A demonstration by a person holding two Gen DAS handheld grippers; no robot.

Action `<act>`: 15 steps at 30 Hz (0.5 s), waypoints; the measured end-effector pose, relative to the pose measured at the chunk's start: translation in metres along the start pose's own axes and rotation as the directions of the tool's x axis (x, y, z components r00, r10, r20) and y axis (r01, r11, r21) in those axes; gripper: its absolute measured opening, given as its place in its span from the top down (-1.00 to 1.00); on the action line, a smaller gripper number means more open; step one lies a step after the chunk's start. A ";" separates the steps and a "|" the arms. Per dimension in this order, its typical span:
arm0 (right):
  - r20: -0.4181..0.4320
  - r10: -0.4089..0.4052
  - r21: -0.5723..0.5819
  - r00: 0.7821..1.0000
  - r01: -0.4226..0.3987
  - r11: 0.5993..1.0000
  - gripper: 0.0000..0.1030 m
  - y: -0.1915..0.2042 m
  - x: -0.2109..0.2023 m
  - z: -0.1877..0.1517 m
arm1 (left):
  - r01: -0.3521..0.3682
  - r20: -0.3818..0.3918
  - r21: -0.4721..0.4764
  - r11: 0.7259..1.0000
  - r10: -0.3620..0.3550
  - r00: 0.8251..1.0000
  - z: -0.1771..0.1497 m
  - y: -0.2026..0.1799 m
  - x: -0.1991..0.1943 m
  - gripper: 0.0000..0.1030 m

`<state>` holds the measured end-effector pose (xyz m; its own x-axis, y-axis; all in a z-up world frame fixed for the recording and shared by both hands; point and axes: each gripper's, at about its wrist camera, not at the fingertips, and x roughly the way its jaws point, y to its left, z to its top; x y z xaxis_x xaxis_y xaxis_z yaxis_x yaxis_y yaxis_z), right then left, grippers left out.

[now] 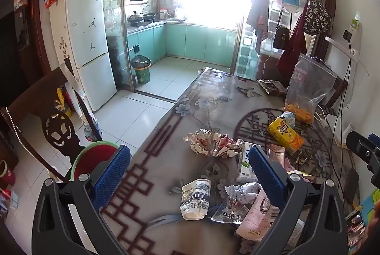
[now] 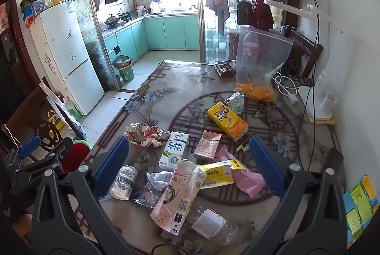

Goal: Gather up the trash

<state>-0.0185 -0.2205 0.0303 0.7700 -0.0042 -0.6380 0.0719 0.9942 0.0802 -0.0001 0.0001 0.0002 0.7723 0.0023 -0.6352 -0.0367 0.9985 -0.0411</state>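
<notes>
Nothing looks collected yet. Both the left gripper [image 1: 190,174] and right gripper [image 2: 187,167] hover spread wide and empty over the patterned bench [image 2: 296,136], where the tipped paper cup [image 2: 124,183], white milk carton [image 2: 174,151], yellow drink carton [image 2: 226,120] and pink wrapper [image 2: 173,198] lie scattered.
</notes>
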 end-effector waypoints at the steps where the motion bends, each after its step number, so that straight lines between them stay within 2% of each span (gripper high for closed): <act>1: -0.003 -0.001 -0.001 1.000 0.001 1.000 -0.93 0.001 0.000 0.001 | -0.002 0.000 0.004 1.000 0.002 1.000 0.000 0.000 0.000 -0.85; 2: -0.003 0.000 -0.002 1.000 0.000 1.000 -0.93 0.001 0.001 0.002 | 0.002 0.019 0.003 1.000 -0.002 1.000 0.000 0.000 -0.001 -0.85; 10: -0.009 -0.007 -0.017 1.000 0.007 1.000 -0.93 0.007 0.008 0.007 | -0.004 0.004 0.000 1.000 0.004 1.000 0.006 0.011 0.005 -0.85; 15: -0.009 -0.011 -0.020 1.000 0.011 1.000 -0.93 0.004 0.009 0.005 | -0.012 -0.002 0.004 1.000 0.012 1.000 0.006 0.000 0.009 -0.85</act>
<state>-0.0083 -0.2173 0.0287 0.7634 -0.0144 -0.6457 0.0676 0.9960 0.0577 0.0103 0.0004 -0.0010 0.7703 0.0144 -0.6375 -0.0438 0.9986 -0.0304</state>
